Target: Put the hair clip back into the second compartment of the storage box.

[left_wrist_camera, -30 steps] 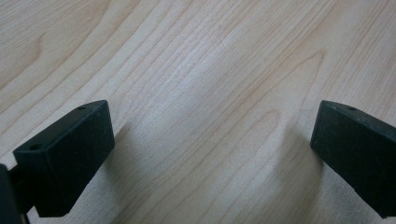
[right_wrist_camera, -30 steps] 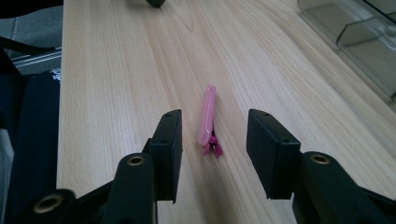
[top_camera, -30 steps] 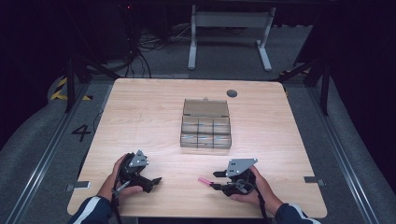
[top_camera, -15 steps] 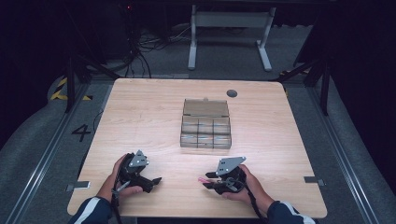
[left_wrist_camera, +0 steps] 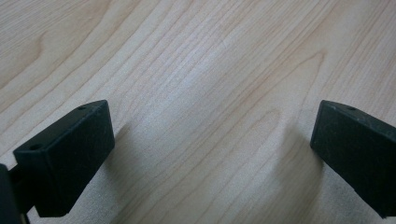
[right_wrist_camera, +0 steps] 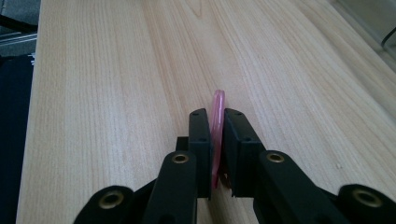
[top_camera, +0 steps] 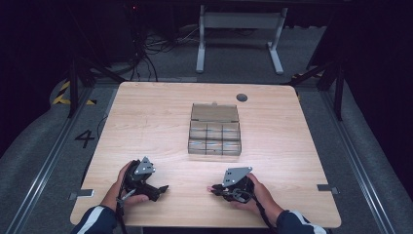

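Jaws on the right gripper (right_wrist_camera: 215,123) have just been closing and now pinch a thin pink piece (right_wrist_camera: 217,108) between their pads, its rounded end poking out past the tips; from the right gripper view it looks like a flat translucent strip or ring held on edge, though I can't say exactly what it is. Seen from the high view, that right gripper (top_camera: 214,189) sits low over the near part of the table (top_camera: 146,117), with the pink piece a small spot of colour at its tip, well short of the compartment box (top_camera: 214,132) that stands in the middle of the table. The left gripper (left_wrist_camera: 212,140) has its jaws standing wide apart with nothing but bare wood between them, and in the high view it (top_camera: 163,187) rests near the front edge, apart from both the box and the other hand. My reading is that the pick-up is as good as done and the carry is all still to come: the piece has yet to travel across to the box and go into one of its cells, if that is where it belongs. Counting up: one pink piece, one clear box with its lid tipped open at the back and what look like six cells in two rows of three, two grippers, and one dark round cap (top_camera: 242,97) set in the tabletop near the far edge. Whether any cell already holds something I can't tell from here.
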`<state>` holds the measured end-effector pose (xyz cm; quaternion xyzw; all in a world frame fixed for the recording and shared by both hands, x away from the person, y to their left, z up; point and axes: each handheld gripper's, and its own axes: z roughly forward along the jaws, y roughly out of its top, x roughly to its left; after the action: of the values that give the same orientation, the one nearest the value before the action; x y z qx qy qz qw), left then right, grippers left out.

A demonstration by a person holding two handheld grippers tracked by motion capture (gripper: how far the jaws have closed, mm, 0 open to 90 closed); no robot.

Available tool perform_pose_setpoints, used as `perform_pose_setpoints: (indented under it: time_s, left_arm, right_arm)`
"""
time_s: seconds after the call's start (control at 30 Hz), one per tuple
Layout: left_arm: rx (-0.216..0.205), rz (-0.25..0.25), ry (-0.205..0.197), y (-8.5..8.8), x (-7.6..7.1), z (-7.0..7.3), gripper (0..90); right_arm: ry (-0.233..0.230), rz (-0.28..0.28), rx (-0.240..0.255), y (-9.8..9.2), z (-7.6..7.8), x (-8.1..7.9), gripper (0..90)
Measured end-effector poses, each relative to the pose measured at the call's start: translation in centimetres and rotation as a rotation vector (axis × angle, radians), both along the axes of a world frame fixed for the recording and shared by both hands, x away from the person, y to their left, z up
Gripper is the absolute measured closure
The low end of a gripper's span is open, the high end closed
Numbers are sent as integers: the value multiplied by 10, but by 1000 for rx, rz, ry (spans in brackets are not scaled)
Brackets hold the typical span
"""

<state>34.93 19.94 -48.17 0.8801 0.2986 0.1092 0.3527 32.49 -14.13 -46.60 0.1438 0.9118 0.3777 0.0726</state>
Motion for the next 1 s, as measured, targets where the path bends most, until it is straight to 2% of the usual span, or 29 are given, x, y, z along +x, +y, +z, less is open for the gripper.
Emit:
perform_pose_setpoints:
  time_s: [0.3,0.5,1.0]
  left_arm:
    - [0,0,1,0,0,0,2]
    - [-1,0,1,0,0,0,2]
    - [0,0,0,0,0,0,2]
  right_arm:
    - [-13,6,-3,-2,3,-2,831]
    - [-20,-11,24,-11,11,-1,830]
    - [-57,-54,52,-34,26,4,829]
